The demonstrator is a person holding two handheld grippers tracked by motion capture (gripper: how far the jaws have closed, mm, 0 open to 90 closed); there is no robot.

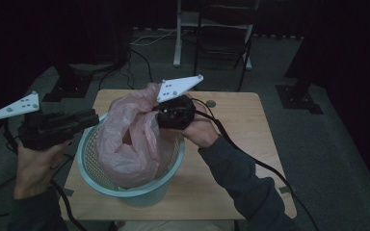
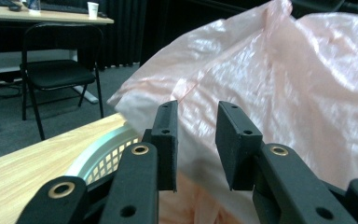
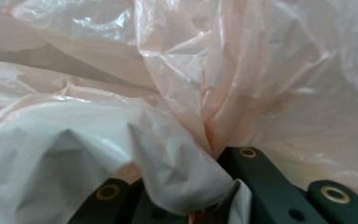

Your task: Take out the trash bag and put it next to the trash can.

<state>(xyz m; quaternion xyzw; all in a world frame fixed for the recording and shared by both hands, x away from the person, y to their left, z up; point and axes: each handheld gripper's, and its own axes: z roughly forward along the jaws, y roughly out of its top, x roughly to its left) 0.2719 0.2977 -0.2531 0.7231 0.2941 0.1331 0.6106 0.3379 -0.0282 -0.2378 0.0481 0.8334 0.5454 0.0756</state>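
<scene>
Over the middle of the worktop [image 1: 250, 125] stands a pale green mesh basket [image 1: 125, 190], and a thin pink plastic bag [image 1: 130, 139] sits inside it, bunched up and rising well above the rim. The work in hand looks like lining the basket with the bag, so each hand takes one side of the film.

On the far right side, the right claw [image 1: 160, 117] presses into the bag's upper edge. Seen from the right gripper view, the film gathers into a tight pleat that runs down between the jaws, so the right claw [image 3: 205, 205] seems to be pinching a fold of the bag; this hold probably keeps that side lifted while the other hand works.

At the basket's left rim, the left claw [image 1: 95, 116] points toward the bag. The left gripper view shows its jaws spread, with the bag's film just beyond and between them, and nothing caught yet. My judgement is that the left claw [image 2: 196, 140] is lined up to take the near edge, so the mouth can be pulled wide and folded over the basket [image 2: 103, 156] rim.
</scene>
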